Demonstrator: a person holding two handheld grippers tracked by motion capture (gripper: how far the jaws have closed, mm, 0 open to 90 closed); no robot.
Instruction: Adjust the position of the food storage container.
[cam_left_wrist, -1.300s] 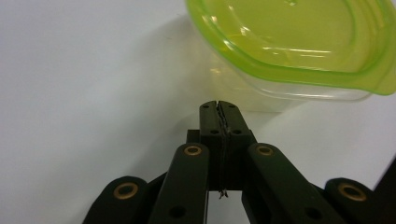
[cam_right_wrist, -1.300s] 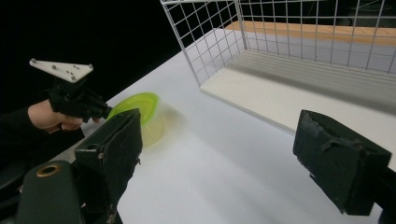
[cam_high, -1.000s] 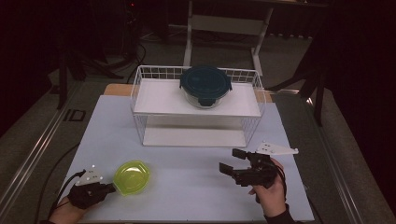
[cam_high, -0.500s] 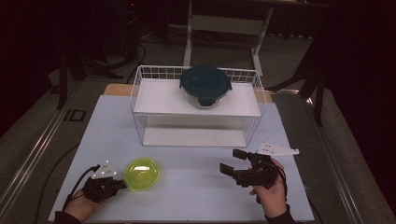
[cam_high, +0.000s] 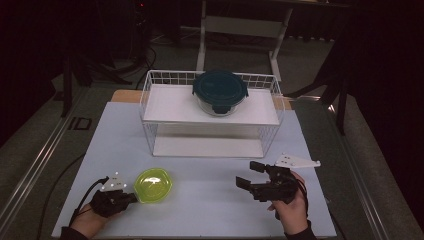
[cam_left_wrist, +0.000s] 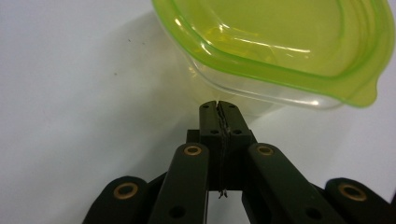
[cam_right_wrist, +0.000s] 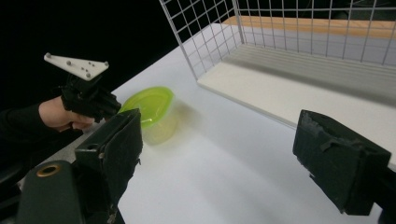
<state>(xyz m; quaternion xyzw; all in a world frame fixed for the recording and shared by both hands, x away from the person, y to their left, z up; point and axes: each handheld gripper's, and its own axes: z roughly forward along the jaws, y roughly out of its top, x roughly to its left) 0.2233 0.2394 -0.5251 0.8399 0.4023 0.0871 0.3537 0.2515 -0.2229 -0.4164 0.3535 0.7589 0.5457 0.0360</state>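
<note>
With the left gripper jaws pressed together and empty against the wall of the lidded green container near the table's front-left, pushing likely tips or skids it; right gripper jaws spread, idle.

1. Legible text, labels, brands, numbers: none found in any view.
2. Floor mat left of the wire basket: a dark mark shaped like the letters "ID" or a rectangle symbol; too small and dim to read with certainty.
3. Green container, in front of the wire basket: no print legible.
</note>
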